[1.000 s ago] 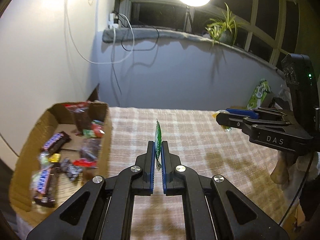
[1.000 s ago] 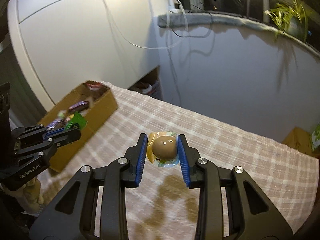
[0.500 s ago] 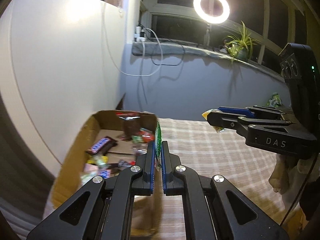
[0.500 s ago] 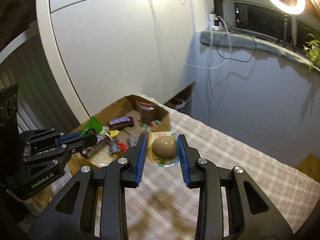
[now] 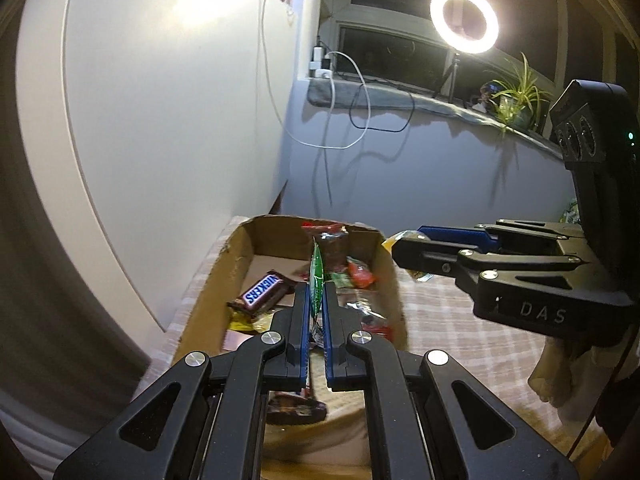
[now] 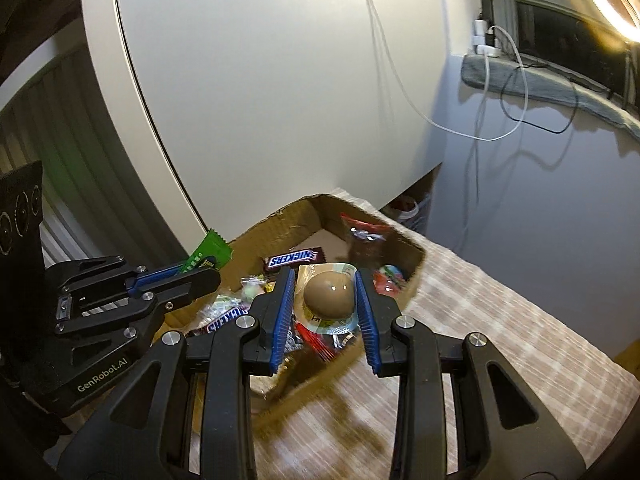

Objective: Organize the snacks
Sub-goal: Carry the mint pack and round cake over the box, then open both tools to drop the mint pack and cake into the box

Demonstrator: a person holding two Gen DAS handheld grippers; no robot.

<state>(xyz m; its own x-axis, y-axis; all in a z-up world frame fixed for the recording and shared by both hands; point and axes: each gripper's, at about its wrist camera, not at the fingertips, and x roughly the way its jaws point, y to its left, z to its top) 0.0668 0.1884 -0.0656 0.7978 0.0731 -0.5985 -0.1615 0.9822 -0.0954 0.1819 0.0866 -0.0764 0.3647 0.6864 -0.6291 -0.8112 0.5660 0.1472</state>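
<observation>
An open cardboard box (image 5: pixel 208 288) of snacks sits at the left end of the checked tablecloth; it also shows in the right wrist view (image 6: pixel 280 224). Inside lie Snickers bars (image 5: pixel 264 292) (image 6: pixel 296 258) and several other wrappers. My left gripper (image 5: pixel 315 300) is shut on a thin green packet (image 5: pixel 317 276) and hangs over the box. From the right wrist view it (image 6: pixel 212 276) holds the green packet (image 6: pixel 208 254) above the box's near-left wall. My right gripper (image 6: pixel 326 300) is shut on a brown egg-shaped snack (image 6: pixel 328 294) in a clear blister, over the box's right side.
A white cabinet front (image 5: pixel 160 120) stands right behind the box. A grey sill (image 5: pixel 420 96) carries a ring light (image 5: pixel 464 20), cables and a potted plant (image 5: pixel 516 96). The checked tablecloth (image 6: pixel 500 340) stretches to the right of the box.
Both grippers have swung left across the table with their snacks and now hang over the box. Neither grip has changed.
</observation>
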